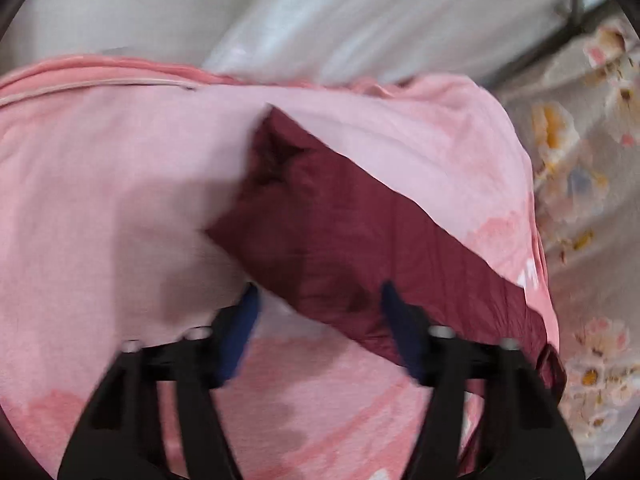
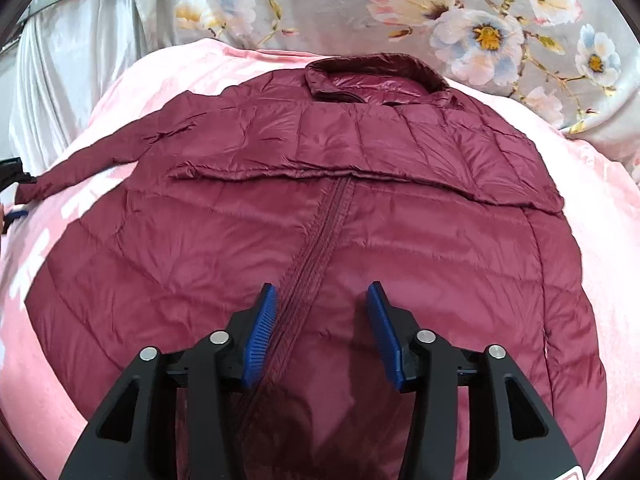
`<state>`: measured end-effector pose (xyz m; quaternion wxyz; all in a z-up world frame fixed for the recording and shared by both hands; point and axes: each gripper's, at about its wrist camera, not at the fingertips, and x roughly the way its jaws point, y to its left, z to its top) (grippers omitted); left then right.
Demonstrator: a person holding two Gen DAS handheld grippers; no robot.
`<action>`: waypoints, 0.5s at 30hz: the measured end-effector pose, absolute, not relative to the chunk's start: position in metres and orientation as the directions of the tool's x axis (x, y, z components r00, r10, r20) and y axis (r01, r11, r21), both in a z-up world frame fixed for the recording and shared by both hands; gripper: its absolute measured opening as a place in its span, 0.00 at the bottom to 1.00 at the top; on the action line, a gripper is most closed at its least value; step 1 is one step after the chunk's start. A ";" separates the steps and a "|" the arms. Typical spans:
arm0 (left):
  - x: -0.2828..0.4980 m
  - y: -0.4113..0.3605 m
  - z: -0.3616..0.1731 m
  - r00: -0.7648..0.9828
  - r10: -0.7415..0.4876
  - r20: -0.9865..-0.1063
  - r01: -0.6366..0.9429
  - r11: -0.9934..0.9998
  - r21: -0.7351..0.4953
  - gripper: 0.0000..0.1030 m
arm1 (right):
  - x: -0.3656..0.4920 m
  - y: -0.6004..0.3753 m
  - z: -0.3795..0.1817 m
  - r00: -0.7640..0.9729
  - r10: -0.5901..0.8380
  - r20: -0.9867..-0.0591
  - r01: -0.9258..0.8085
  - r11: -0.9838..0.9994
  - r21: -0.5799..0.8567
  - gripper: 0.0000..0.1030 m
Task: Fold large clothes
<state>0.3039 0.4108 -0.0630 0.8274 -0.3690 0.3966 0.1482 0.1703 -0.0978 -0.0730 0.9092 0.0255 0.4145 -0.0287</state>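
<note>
A maroon quilted jacket point(image 2: 320, 208) lies flat on a pink blanket point(image 2: 600, 208), collar point(image 2: 376, 76) at the far side, zipper running toward me. Its right sleeve is folded across the chest; its left sleeve point(image 2: 92, 160) stretches out to the left. My right gripper point(image 2: 322, 300) is open, just above the jacket's lower front, straddling the zipper. In the left wrist view the sleeve's cuff end point(image 1: 320, 220) lies on the pink blanket point(image 1: 100, 184). My left gripper point(image 1: 316, 292) is open, its blue fingers either side of the sleeve's near edge. The view is blurred.
A grey floral sheet point(image 2: 480, 20) lies beyond the blanket, also at the right of the left wrist view point(image 1: 592, 184). White glossy fabric point(image 1: 320, 12) and a dark metal frame point(image 1: 576, 4) stand behind. The left gripper shows at the left edge of the right view point(image 2: 12, 184).
</note>
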 end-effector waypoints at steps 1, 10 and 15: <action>0.310 0.410 -0.060 0.641 -0.046 -0.766 -0.528 0.699 -0.483 0.27 | 0.167 -0.099 -0.072 0.657 -0.033 -0.753 0.082 0.996 0.028 0.47; 0.339 0.268 0.063 0.782 -0.069 -0.619 -0.186 0.923 -0.338 0.03 | 0.150 -0.119 -0.066 0.665 -0.036 -0.746 0.151 0.985 0.087 0.49; 0.337 0.124 0.117 0.795 -0.289 -0.534 0.146 0.944 -0.295 0.03 | 0.146 -0.138 -0.071 0.652 -0.043 -0.757 0.200 0.973 0.117 0.49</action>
